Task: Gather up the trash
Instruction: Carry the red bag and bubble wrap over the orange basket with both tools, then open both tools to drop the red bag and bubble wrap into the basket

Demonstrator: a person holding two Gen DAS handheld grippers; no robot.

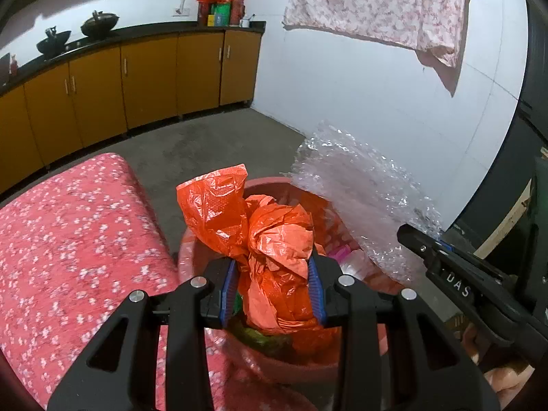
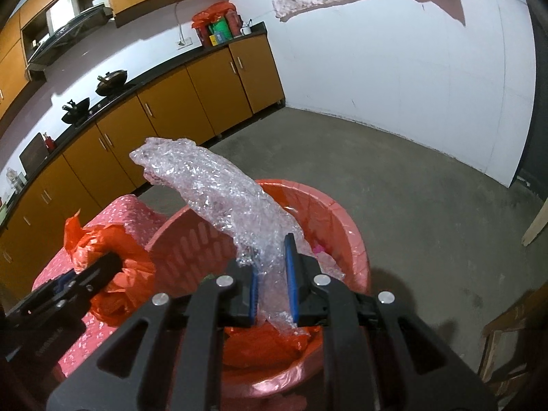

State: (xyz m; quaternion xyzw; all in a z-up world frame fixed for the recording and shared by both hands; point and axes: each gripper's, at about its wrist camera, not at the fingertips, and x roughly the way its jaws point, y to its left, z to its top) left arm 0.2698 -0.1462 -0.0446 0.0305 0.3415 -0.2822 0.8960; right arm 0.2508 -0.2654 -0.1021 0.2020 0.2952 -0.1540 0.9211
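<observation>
Kitchen w/ orange cabinets [image 2: 191, 102], concrete floor. Left gripper [image 1: 274, 284] clamps crumpled orange plastic bag [image 1: 274, 236]; right gripper [image 2: 272, 286] pinches bubble wrap [image 2: 219, 191], both over the red bin [image 2: 342, 226]. Both items look light, soft, slippery; bunched middle prob gives the surest hold.

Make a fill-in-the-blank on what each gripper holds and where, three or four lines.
1. The left gripper is shut on a crumpled ____ plastic bag.
2. The right gripper is shut on a clear sheet of ____ wrap.
3. Both pieces of trash are held over a round red plastic ____.
4. Beside it lies a pink cushion speckled with ____ flecks.

Missing words: orange; bubble; basket; white
</observation>
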